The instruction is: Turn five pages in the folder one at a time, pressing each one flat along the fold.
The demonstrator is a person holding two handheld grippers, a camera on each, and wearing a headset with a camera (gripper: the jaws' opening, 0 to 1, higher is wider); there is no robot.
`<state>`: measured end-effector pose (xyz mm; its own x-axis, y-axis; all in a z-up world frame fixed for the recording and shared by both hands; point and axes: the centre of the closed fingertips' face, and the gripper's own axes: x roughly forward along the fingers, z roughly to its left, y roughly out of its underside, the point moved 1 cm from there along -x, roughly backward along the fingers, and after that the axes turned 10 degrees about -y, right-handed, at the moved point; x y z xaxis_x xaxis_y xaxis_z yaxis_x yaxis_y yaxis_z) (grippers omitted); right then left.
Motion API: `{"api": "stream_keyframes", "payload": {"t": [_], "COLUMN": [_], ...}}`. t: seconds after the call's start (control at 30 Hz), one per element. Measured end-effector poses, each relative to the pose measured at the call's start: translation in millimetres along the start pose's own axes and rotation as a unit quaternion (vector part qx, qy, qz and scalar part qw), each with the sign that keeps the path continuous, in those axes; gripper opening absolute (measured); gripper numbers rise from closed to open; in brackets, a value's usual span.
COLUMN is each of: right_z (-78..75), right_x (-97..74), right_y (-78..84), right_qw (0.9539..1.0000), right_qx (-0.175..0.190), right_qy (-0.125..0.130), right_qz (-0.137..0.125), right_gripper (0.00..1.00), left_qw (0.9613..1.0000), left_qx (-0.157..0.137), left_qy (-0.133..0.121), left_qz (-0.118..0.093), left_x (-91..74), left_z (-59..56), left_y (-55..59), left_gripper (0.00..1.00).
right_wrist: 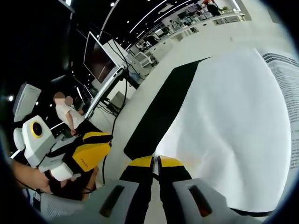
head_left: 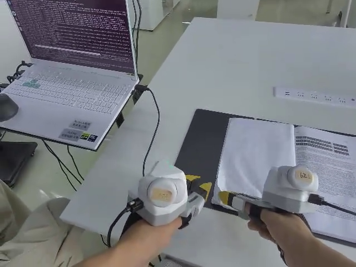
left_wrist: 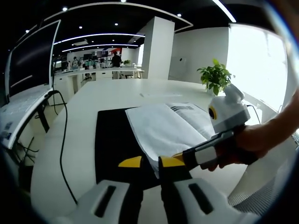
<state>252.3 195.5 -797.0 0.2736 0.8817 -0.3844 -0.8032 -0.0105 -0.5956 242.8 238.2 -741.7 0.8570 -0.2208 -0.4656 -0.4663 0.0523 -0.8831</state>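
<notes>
A black folder [head_left: 200, 144] lies open on the white table, with a blank white page [head_left: 256, 156] on its left side and a printed page [head_left: 328, 167] on the right. My right gripper [head_left: 223, 197] points left, and its jaws are shut on the blank page's near left corner [right_wrist: 155, 161]. The page [right_wrist: 224, 116] bulges slightly. My left gripper [head_left: 198, 183] hovers just left of that corner over the black cover [left_wrist: 112, 140]. Its jaws [left_wrist: 152, 162] are slightly apart with nothing between them. The yellow tips of the two grippers nearly meet.
An open laptop [head_left: 72, 83] stands on a riser at the far left, and its black cable [head_left: 153, 128] trails over the table edge. A white power strip [head_left: 314, 95] lies beyond the folder. A potted plant [left_wrist: 216, 77] stands far off.
</notes>
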Motion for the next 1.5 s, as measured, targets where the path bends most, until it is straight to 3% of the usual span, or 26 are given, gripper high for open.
{"api": "stream_keyframes", "payload": {"t": [0.1, 0.3, 0.63, 0.83, 0.97, 1.03, 1.17, 1.4, 1.5], "right_z": [0.7, -5.8, -54.4, -71.0, -72.5, -73.4, -74.6, -84.9, -98.4], "right_x": [-3.5, -35.0, -100.6, -123.4, -128.0, -128.7, -126.1, -119.6, -113.3], "right_y": [-2.4, -15.9, -52.7, -66.3, -72.6, -76.8, -85.7, -98.6, -102.3], "right_qw": [0.9993, 0.9975, 0.9894, 0.9846, 0.9829, 0.9823, 0.9814, 0.9781, 0.9768], "right_qx": [0.028, 0.032, 0.047, 0.057, 0.064, 0.065, 0.072, 0.104, 0.126], "right_qy": [-0.014, -0.009, 0.037, 0.054, 0.055, 0.055, 0.048, 0.036, 0.031], "right_qz": [-0.022, -0.063, -0.133, -0.156, -0.163, -0.167, -0.171, -0.177, -0.17], "right_gripper": [0.17, 0.13, 0.07, 0.07, 0.06, 0.06, 0.05, 0.03, 0.01], "left_qw": [1.0, 0.9994, 0.9947, 0.9938, 0.9933, 0.9923, 0.9917, 0.9938, 0.9944], "left_qx": [0.005, 0.024, 0.077, 0.084, 0.088, 0.107, 0.118, 0.102, 0.096], "left_qy": [0.004, 0.019, 0.052, 0.044, 0.035, 0.033, 0.033, 0.032, 0.032], "left_qz": [0.003, 0.013, 0.045, 0.059, 0.067, 0.054, 0.038, 0.03, 0.029], "left_x": [5.3, 20.4, 54.0, 64.9, 64.5, 63.5, 63.9, 65.7, 67.0], "left_z": [-4.3, -18.4, -53.0, -59.8, -58.7, -58.0, -57.4, -54.7, -54.0], "left_y": [1.9, 6.4, 25.9, 36.1, 45.9, 45.9, 48.6, 48.9, 49.2], "left_gripper": [0.11, 0.11, 0.08, 0.09, 0.1, 0.09, 0.09, 0.09, 0.1]}}
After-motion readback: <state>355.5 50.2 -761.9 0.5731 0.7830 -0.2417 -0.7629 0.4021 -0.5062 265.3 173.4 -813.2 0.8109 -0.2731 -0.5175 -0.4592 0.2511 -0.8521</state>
